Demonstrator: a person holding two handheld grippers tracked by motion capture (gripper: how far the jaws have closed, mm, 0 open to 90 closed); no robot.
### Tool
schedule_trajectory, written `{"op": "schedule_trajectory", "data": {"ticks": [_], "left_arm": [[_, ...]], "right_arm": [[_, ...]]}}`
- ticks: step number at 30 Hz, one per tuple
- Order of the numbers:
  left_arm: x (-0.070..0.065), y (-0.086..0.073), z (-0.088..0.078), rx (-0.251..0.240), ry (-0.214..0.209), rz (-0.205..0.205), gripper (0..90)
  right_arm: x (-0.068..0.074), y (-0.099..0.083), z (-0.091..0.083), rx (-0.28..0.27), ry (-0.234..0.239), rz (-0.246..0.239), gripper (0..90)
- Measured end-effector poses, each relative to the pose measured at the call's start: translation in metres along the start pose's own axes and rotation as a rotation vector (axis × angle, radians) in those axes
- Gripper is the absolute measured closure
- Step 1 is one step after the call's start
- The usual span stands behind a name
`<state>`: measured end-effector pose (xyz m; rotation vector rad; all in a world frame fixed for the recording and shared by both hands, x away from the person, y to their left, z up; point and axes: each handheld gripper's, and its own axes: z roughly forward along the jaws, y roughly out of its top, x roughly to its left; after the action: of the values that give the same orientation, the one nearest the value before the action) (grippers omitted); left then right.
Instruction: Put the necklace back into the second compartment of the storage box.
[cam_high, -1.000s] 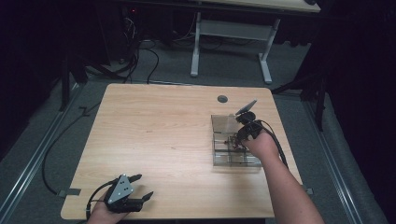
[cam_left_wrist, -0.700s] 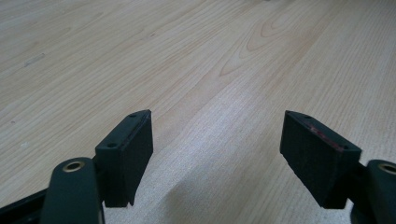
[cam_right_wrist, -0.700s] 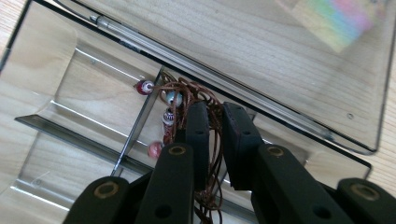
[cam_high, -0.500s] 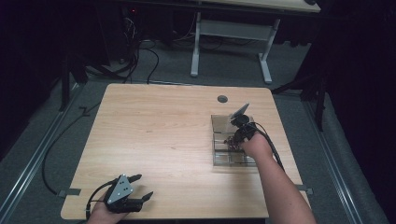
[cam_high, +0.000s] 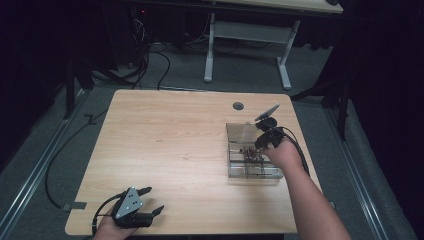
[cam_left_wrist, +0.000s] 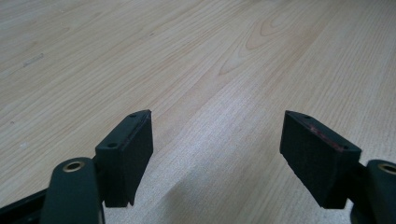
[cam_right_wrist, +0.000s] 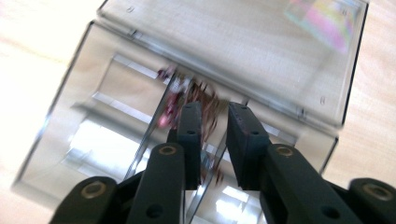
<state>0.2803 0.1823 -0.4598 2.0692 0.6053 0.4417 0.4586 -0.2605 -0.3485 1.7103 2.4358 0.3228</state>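
Observation:
A clear plastic compartment box (cam_high: 250, 175) lies at the table's right side with its lid (cam_high: 240, 131) folded open at the far end. Small dark-red pieces (cam_high: 248, 152) lie in a middle compartment. My right gripper (cam_high: 257, 146) reaches down into the box over them. In the right gripper view its jaws stand a narrow gap apart at the red pieces (cam_right_wrist: 170, 105), near a divider of the box (cam_right_wrist: 70, 93); the right gripper (cam_right_wrist: 215, 109) is blurred, so any hold is unclear. My left gripper (cam_high: 152, 200) rests open near the front left edge, with only bare wood between the left gripper (cam_left_wrist: 217, 126) jaws.
A round cable hole (cam_high: 238, 106) sits in the table near the far edge. Bare wood (cam_high: 165, 145) spans the table's left and middle. A white desk frame (cam_high: 247, 30) and cables lie on the floor beyond.
My right hand has shifted slightly toward the box's far end, lower into it. The left gripper has stayed put.

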Motion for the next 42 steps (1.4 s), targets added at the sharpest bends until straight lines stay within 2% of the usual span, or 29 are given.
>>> {"op": "schedule_trajectory", "data": {"ticks": [3,7,8,11,13,17,23,27,30,31,32,34,36,39,42], "left_arm": [[0.0,0.0,0.0,0.005,-0.001,0.004,26.2],[-0.001,0.001,0.001,0.011,0.004,0.009,26.3],[-0.001,0.001,0.001,0.011,0.005,0.01,26.3],[-0.001,0.0,0.001,0.01,0.005,0.008,26.3],[-0.001,0.0,0.001,0.011,0.003,0.006,26.3],[0.0,0.0,0.0,0.006,0.002,0.002,26.3],[0.0,0.0,0.0,0.006,0.001,0.005,26.3],[0.0,0.0,0.0,0.006,-0.002,0.001,26.3],[0.0,0.0,0.001,0.011,-0.003,0.004,26.3],[0.0,0.0,0.001,0.013,-0.003,0.005,26.3],[-0.001,0.001,0.001,0.015,-0.002,0.007,26.3],[-0.001,0.001,0.002,0.019,0.0,0.01,26.3],[-0.002,0.001,0.002,0.021,0.004,0.016,26.4],[-0.002,0.001,0.001,0.02,0.006,0.016,26.4],[-0.001,0.001,0.001,0.015,0.005,0.008,26.3]], "right_arm": [[-0.002,-0.015,0.001,0.023,0.03,0.006,68.0],[-0.005,-0.026,0.013,0.051,0.074,0.028,66.5],[-0.004,-0.027,0.017,0.064,0.058,0.013,67.5],[-0.004,-0.023,0.022,0.058,0.06,0.009,82.3],[-0.003,-0.018,0.026,0.057,0.056,-0.001,87.5],[0.0,-0.008,0.037,0.075,0.06,-0.003,89.2],[0.005,0.001,0.053,0.09,0.037,-0.016,90.0],[0.005,0.002,0.045,0.065,0.036,-0.011,87.6],[0.006,-0.002,0.028,0.044,0.059,-0.002,79.4],[0.008,-0.005,0.023,0.03,0.076,-0.013,77.4],[0.009,-0.008,0.019,0.029,0.08,-0.021,74.8],[0.009,-0.014,0.015,0.031,0.091,-0.008,71.5],[0.008,-0.018,0.017,0.035,0.091,-0.006,70.2],[0.009,-0.019,0.025,0.048,0.063,-0.015,69.6],[0.009,-0.016,0.031,0.058,0.073,-0.014,70.6]]}}
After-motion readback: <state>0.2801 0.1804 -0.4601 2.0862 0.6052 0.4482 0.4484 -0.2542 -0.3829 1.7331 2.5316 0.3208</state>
